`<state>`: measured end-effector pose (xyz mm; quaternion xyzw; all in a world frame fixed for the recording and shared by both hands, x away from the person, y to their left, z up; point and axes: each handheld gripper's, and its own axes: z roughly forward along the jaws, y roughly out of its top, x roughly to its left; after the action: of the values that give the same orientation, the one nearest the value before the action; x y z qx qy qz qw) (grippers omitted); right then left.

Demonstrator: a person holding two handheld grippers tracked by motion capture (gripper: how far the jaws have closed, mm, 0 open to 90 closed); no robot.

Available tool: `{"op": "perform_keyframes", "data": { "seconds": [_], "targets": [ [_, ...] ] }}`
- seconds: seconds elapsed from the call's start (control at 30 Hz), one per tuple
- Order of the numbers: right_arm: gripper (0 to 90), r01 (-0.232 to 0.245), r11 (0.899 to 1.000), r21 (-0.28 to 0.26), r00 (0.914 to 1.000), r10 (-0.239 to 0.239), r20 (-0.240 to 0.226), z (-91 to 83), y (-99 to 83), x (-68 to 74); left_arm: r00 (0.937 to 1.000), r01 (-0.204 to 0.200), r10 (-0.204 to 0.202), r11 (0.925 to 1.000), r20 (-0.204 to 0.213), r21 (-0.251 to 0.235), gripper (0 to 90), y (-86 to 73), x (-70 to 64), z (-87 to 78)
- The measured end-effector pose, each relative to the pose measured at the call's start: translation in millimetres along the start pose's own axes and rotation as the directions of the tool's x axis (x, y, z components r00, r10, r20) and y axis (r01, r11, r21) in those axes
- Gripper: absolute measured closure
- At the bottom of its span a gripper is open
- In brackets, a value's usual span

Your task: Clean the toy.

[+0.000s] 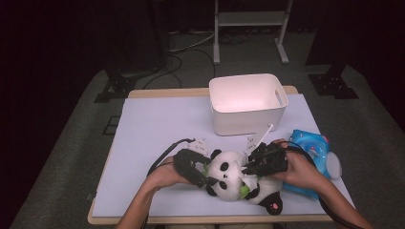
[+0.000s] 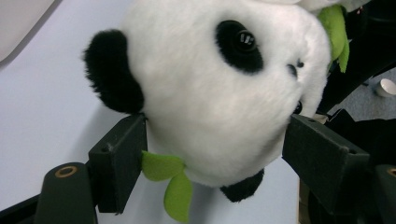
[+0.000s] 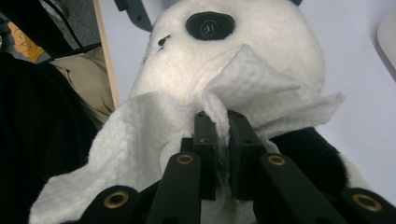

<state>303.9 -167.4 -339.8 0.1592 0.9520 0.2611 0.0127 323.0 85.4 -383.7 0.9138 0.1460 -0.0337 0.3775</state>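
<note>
Tongs: left (image 2: 215,154) clamping one panda's head (image 2: 219,93), right (image 3: 223,135) pinching one white cloth (image 3: 247,88).

In my left gripper view the panda (image 2: 219,88) runs off the top edge, its body out of frame. In my right gripper view the white wipe (image 3: 154,140) covers the panda's lower face, and the frame's bottom cuts it off. From the high view the blue toy (image 1: 313,155) at right sits half behind my right hand (image 1: 298,169).
</note>
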Motion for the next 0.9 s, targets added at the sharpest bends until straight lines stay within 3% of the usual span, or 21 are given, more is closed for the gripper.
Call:
{"op": "perform_keyframes", "data": {
  "seconds": [0.27,0.53,0.67,0.77,0.9],
  "targets": [
    [83.1,-0.006,1.0,-0.029,0.9999,0.006,-0.014,0.5,-8.8,2.8,0.9991,0.02,-0.02,0.9998,0.037,0.006,10.6,2.5,7.2,5.7],
    [83.2,-0.005,0.999,-0.034,0.9998,0.005,-0.019,1.6,-9.7,4.0,0.9951,0.04,-0.038,0.9991,0.091,-0.012,7.2,9.8,12.9,11.7],
    [83.2,-0.004,0.999,-0.037,0.9998,0.003,-0.021,2.5,-10.0,5.4,0.9914,0.048,-0.048,0.9988,0.122,0.002,2.4,14.3,15.6,19.7],
    [83.2,0.005,1.0,-0.031,0.9999,-0.005,-0.015,3.4,-8.8,7.1,0.9843,0.073,-0.075,0.9972,0.16,0.013,0.0,14.3,21.7,25.4],
    [83.1,0.009,1.0,-0.026,0.9998,-0.01,-0.015,5.0,-6.7,6.0,0.9782,0.078,-0.08,0.9968,0.192,0.017,0.0,13.2,27.6,28.9]
  ]
}}
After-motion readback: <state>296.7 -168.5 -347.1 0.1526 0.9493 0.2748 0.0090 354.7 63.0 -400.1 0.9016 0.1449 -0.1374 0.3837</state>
